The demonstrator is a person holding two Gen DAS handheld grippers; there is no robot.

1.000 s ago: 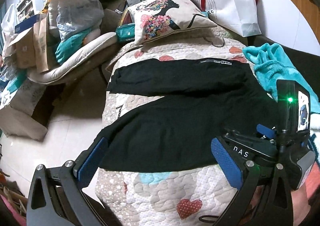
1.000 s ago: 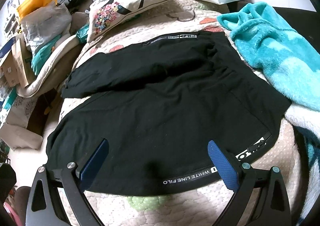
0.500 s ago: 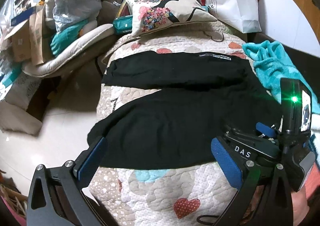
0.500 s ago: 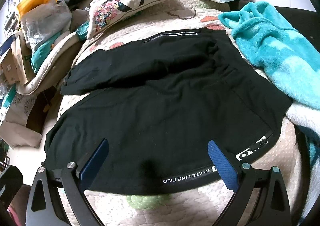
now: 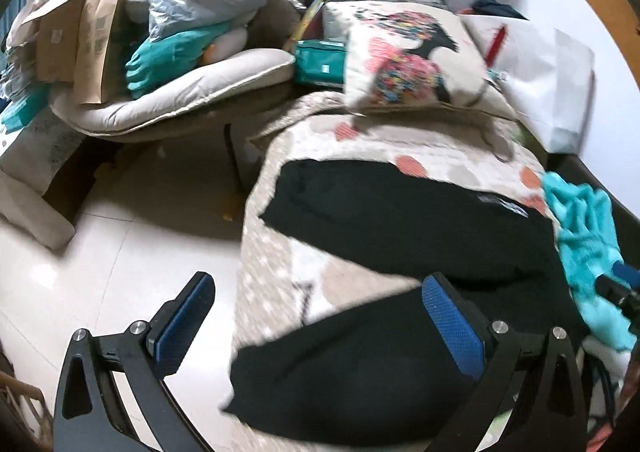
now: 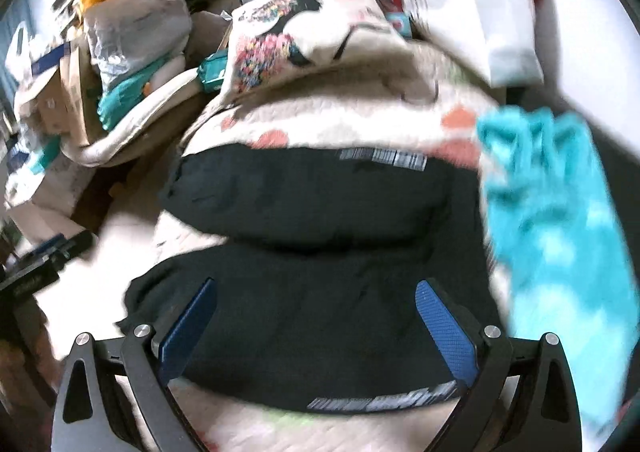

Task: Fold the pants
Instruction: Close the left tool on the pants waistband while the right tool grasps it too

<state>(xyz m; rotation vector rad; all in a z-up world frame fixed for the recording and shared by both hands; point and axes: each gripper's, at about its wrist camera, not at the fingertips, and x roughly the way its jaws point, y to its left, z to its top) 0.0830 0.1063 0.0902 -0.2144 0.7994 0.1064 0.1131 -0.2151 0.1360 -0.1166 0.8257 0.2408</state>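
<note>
Pants barely started — both grippers empty, nothing folded that I can see

Black pants (image 5: 400, 292) are spread flat on the quilt (image 5: 340, 139) w/ both legs splayed apart toward the floor side, waistband w/ white lettering at my near right edge in the right cam. Left gripper (image 5: 320, 320) is wide open, hovering over the near leg's cuff end — one pad hangs out over the floor (image 5: 100, 272), the other over black fabric, gripping nothing. Right gripper (image 6: 316, 324) is also released, fingers spread above the hip/waist area, not pinching anything afaict. Both views are blurry so fine creases are a no-go. My read: zero folds done yet; still need to lay one leg over the other, then fold lengthwise. Teal blanket (image 6: 560, 232) sits just beside the waist, could snag.
</note>
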